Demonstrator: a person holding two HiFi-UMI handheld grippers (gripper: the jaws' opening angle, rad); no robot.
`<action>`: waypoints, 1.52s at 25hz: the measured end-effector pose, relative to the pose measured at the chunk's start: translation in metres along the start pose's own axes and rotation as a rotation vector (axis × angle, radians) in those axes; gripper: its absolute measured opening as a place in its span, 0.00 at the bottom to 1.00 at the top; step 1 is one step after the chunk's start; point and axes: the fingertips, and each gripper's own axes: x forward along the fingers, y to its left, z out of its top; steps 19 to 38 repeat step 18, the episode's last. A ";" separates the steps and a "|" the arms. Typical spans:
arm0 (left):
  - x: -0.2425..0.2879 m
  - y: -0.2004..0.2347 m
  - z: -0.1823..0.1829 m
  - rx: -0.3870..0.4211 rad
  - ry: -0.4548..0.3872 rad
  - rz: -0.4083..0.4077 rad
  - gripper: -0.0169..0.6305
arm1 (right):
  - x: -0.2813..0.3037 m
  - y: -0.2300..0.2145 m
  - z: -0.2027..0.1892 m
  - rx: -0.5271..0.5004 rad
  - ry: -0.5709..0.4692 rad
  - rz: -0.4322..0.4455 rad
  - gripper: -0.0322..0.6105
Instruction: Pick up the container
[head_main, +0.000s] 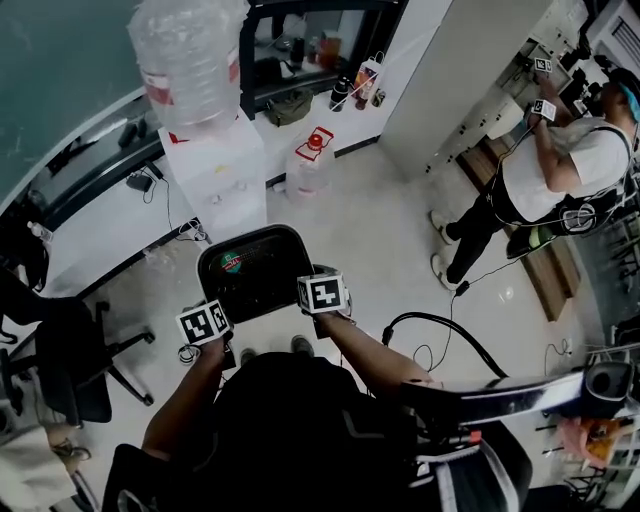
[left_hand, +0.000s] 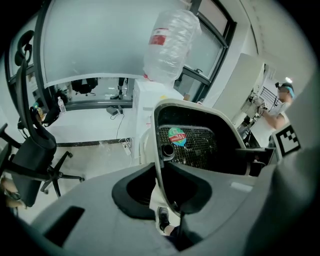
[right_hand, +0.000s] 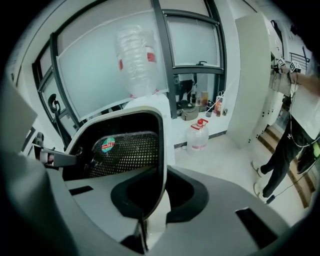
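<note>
I hold a black container (head_main: 252, 272) with a pale rim, a perforated bottom and a round green-and-red sticker (left_hand: 177, 136) above the floor, in front of the body. In the head view my left gripper (head_main: 206, 324) is at its near left rim and my right gripper (head_main: 322, 295) at its near right rim. The left gripper view shows the container's rim (left_hand: 158, 150) running between the jaws of the left gripper (left_hand: 161, 175), which is shut on it. My right gripper (right_hand: 156, 187) is likewise shut on the container's rim (right_hand: 162, 150), with the mesh bottom (right_hand: 125, 152) to its left.
A white water dispenser (head_main: 210, 165) with an upturned clear bottle stands ahead. A water jug with a red cap (head_main: 308, 165) sits on the floor beside it. An office chair (head_main: 70, 350) is at the left, a standing person (head_main: 555, 175) at the right, a black cable (head_main: 440, 335) on the floor.
</note>
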 end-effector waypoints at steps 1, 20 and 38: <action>-0.001 0.000 0.001 0.000 -0.005 0.000 0.12 | -0.001 0.000 0.001 0.001 -0.003 0.001 0.12; -0.009 -0.010 0.005 0.027 -0.020 -0.019 0.13 | -0.011 -0.005 -0.001 0.033 0.000 0.003 0.12; -0.009 -0.010 0.005 0.027 -0.020 -0.019 0.13 | -0.011 -0.005 -0.001 0.033 0.000 0.003 0.12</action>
